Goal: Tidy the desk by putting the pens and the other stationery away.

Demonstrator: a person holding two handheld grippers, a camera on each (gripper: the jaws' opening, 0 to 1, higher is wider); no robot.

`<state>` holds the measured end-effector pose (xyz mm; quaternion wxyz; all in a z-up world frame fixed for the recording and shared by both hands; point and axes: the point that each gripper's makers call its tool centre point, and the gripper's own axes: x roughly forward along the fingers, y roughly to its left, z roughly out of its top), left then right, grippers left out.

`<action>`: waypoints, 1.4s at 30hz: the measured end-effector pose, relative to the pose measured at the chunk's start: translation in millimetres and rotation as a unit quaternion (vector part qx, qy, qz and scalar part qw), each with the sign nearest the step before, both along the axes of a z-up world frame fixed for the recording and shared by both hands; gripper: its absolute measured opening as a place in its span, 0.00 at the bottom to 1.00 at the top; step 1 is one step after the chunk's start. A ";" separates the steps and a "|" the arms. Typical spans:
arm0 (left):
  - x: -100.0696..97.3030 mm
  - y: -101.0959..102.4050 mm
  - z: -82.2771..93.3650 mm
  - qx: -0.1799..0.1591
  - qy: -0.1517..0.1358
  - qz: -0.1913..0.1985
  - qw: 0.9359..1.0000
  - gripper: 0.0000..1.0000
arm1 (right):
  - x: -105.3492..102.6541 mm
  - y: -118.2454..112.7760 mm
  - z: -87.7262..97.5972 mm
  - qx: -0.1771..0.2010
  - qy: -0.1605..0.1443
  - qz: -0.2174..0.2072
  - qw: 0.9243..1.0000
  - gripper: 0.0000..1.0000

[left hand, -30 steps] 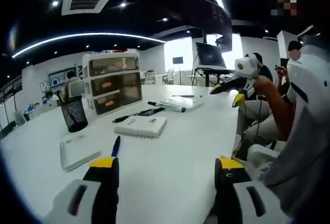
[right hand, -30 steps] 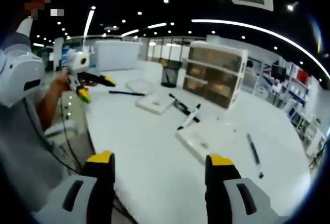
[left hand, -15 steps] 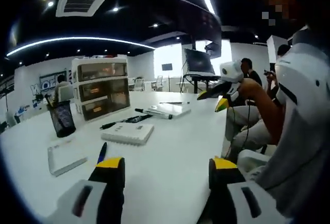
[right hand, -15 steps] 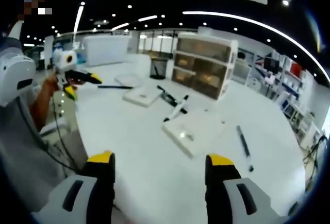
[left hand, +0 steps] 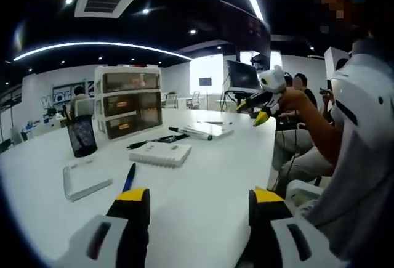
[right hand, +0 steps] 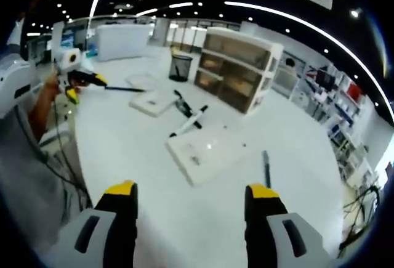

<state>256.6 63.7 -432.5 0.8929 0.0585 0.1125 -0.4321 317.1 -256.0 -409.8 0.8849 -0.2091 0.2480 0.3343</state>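
From the left gripper [left hand: 196, 199] I see a blue pen [left hand: 128, 177] lying on the white desk [left hand: 203, 163] just ahead of my left-hand jaw, its long axis running away from me toward the drawer unit [left hand: 127, 100]. Beyond it sits a white notepad [left hand: 164, 153], then a black marker [left hand: 195, 132] lying crosswise beside a second white pad [left hand: 215, 128]. A flat white case [left hand: 84, 179] lies left of the pen, near a dark mesh pen cup [left hand: 82, 135].

From the right gripper [right hand: 191, 201], a dark pen [right hand: 266, 168] lies lengthwise right of the nearer white pad [right hand: 200, 151], and the marker [right hand: 189, 121] points diagonally from the pad toward the drawers [right hand: 238, 66]. The small items by the marker are too blurred for me to name.

Both grippers have their jaws spread wide and hold nothing. The left gripper also shows at the desk's far edge [right hand: 80, 78], a hand [right hand: 50, 88] behind it.

The room is an open office with ceiling strip lights; people sit in the background, their details unclear.
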 end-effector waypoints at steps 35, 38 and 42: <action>-3.7 31.4 31.4 0.017 -0.070 0.048 0.996 0.63 | 123.1 -45.3 -30.3 -0.099 0.138 -0.016 0.985 0.47; -5.3 31.5 27.0 0.007 -0.064 0.046 0.997 0.63 | 135.4 -43.5 -33.1 -0.089 0.161 -0.024 0.983 0.46; -3.8 42.5 25.6 -0.001 -0.059 0.064 0.996 0.62 | 143.4 -44.9 -36.3 -0.066 0.180 -0.038 0.981 0.40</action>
